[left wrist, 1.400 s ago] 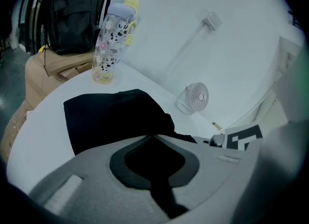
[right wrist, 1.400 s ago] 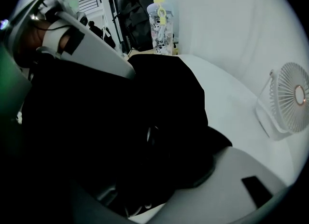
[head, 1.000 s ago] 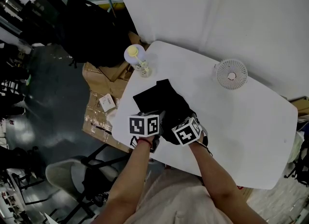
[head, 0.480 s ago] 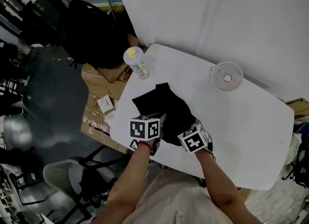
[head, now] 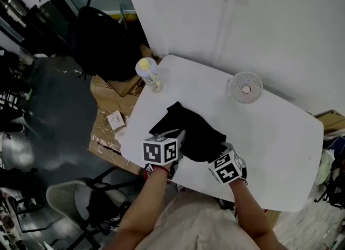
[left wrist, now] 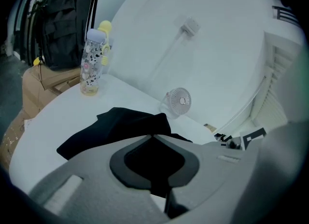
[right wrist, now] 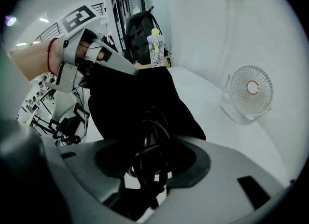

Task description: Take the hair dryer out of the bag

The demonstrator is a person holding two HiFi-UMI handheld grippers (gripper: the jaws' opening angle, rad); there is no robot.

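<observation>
Seen from above, a white table (head: pixel 280 136) carries one black bag (head: pixel 191 130), lying flat near the person's edge, between two hand-held grippers. The left gripper (head: pixel 179 137) meets the bag's near left edge. The right gripper (head: pixel 218 155) meets its near right corner. From this height, what either tool holds cannot be made out.

The left gripper view settles its side: the jaw tips are pressed together, with black bag fabric pinched between them.

The right gripper view shows what the other two do not. Loops of black cord (right wrist: pixel 147 158) emerge from the bag's mouth, and the jaws are clamped on them. The hair dryer's body shows in no view; only this cord is visible, at the bag's opening. The same view also shows the left gripper from outside, gripping the bag's far edge and lifting it off the table.

Also on the table are one clear bottle (head: pixel 148 74) with a yellow cap at the far left corner and one small white fan (head: pixel 246 88) near the wall, both well apart from the bag.

Only the head view shows the floor: flattened cardboard boxes (head: pixel 110 111) beside the table and one chair (head: pixel 70 200). One black backpack (head: pixel 99 33) stands beyond the bottle.
</observation>
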